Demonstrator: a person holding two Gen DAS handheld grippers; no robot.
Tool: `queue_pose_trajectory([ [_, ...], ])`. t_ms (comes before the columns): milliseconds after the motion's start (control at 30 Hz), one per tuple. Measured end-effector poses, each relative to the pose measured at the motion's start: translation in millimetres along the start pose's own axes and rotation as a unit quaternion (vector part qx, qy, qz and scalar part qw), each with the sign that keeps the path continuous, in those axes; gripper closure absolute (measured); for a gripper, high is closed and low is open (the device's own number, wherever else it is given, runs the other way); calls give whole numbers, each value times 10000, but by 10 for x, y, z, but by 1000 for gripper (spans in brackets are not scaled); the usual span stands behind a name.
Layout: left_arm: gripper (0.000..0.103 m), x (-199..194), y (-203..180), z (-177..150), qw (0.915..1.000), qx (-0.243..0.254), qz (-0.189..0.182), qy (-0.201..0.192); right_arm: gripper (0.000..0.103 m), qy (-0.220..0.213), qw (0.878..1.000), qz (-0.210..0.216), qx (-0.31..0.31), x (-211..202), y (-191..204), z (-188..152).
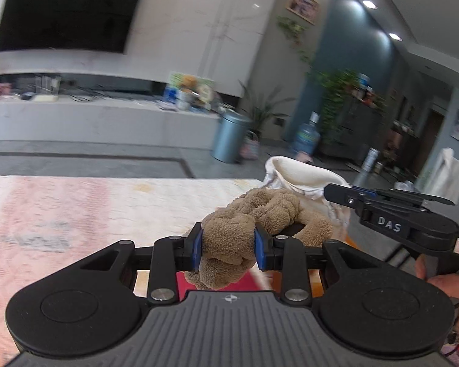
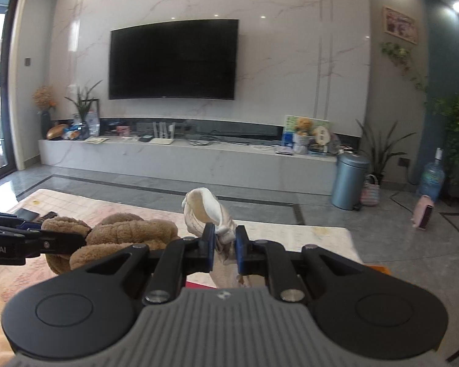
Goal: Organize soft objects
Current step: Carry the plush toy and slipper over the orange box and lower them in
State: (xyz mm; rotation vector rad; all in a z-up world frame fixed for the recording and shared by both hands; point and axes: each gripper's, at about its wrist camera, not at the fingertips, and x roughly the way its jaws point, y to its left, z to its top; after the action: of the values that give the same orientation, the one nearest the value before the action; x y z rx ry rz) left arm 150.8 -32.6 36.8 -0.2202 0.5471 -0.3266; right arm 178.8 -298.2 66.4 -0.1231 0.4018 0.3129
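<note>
Above the pink rug (image 1: 61, 214), the left gripper (image 1: 228, 249) pinches the brown plush (image 1: 260, 211), touching the cream cloth (image 2: 205, 211) clamped just rightward in the right gripper (image 2: 225, 244).

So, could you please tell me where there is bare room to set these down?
The pink rug lies bare left of the brown plush in the left gripper. It is crowded to the right, where the right gripper holds the white cloth.
</note>
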Motion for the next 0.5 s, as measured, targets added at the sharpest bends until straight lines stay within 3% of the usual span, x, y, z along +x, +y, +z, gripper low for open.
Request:
queue_pose_trajectory([
  [267, 66, 698, -379, 77, 9968, 64, -501, 616, 91, 130, 9984, -544, -35, 48, -512, -123],
  [500, 66, 1247, -487, 182, 9924, 105, -623, 1052, 92, 325, 9953, -886, -197, 317, -804, -213],
])
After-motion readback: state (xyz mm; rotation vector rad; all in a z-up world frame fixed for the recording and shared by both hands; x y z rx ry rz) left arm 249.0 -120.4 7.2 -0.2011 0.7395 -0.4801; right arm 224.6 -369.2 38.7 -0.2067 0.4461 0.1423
